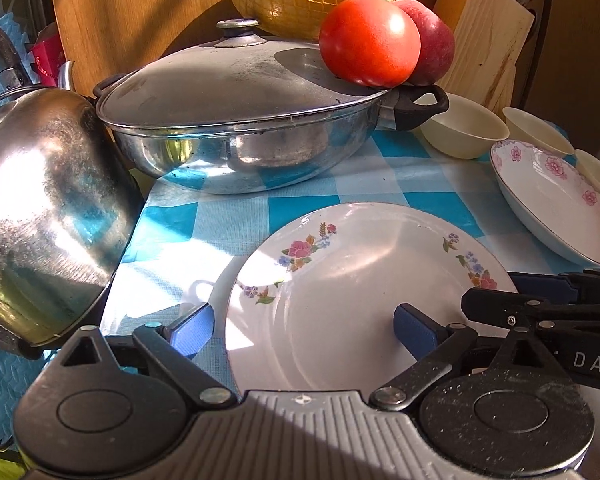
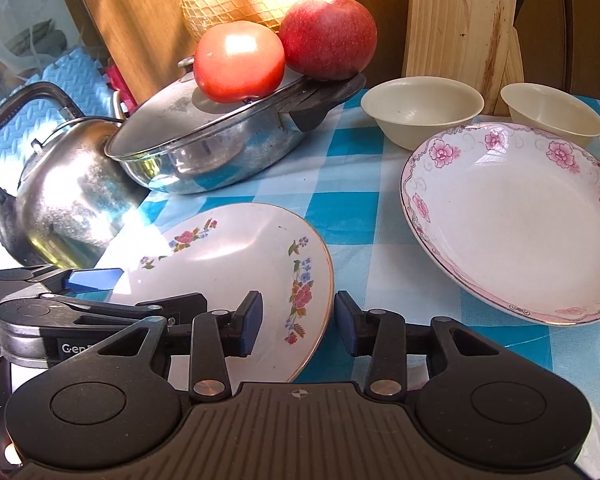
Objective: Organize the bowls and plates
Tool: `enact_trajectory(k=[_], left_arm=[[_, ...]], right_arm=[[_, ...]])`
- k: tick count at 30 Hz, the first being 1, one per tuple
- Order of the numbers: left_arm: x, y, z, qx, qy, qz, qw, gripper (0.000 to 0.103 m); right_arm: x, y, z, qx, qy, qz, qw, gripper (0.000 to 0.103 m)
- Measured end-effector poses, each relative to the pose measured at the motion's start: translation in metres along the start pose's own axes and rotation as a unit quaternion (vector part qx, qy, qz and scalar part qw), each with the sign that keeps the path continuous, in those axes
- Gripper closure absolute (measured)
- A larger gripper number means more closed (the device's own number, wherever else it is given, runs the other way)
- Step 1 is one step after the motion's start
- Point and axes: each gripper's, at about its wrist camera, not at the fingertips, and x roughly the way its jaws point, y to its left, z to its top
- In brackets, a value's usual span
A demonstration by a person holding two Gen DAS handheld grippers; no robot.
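The right gripper [image 2: 296,322] straddles the near right rim of the flowered plate [image 2: 236,264], jaws part-spread and not visibly pinching, probably to lift it onto the pink-rimmed plate [image 2: 512,232] at right. The left gripper [image 1: 304,330] stands spread wide across its left edge, likely letting go.

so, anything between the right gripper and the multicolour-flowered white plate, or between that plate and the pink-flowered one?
Nothing visible. The right gripper already straddles the rim of the multicolour-flowered white plate, pads apparently not pressing. Only bare blue-checked tablecloth lies between it and the pink-flowered white plate.
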Motion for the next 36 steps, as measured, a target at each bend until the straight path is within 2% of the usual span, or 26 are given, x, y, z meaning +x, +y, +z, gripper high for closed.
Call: enact_trajectory(k=[4,8,11,24,32,36], left_arm=[[-0.003,-0.011,0.001,0.022,-0.009,0.009,0.9997,0.015],[-0.004,-0.011,0.003,0.014,-0.003,0.015,0.9998,0.018],[-0.007,-0.01,0.003,0.003,0.0,0.018,0.9998,0.018],[-0.024,-0.017,0.005,0.004,-0.016,0.023,0.9996,0.018],[-0.023,-0.02,0.003,0.011,-0.014,0.023,0.9996,0.019],[-0.015,-0.021,-0.001,0.02,0.002,0.027,0.9994,0.02]], right_arm=[[0.001,0.0,0.001,-0.009,-0.002,-0.003,1.0,0.056],[0.0,-0.002,0.001,-0.002,-0.003,-0.004,1.0,0.064],[-0.001,-0.004,0.002,0.007,-0.001,-0.001,1.0,0.065],[-0.019,-0.001,0.006,0.024,-0.025,0.011,0.999,0.066],[-0.025,-0.004,0.005,0.035,-0.027,0.007,0.999,0.068],[-0.023,-0.005,0.005,0.038,-0.02,0.003,0.999,0.07]])
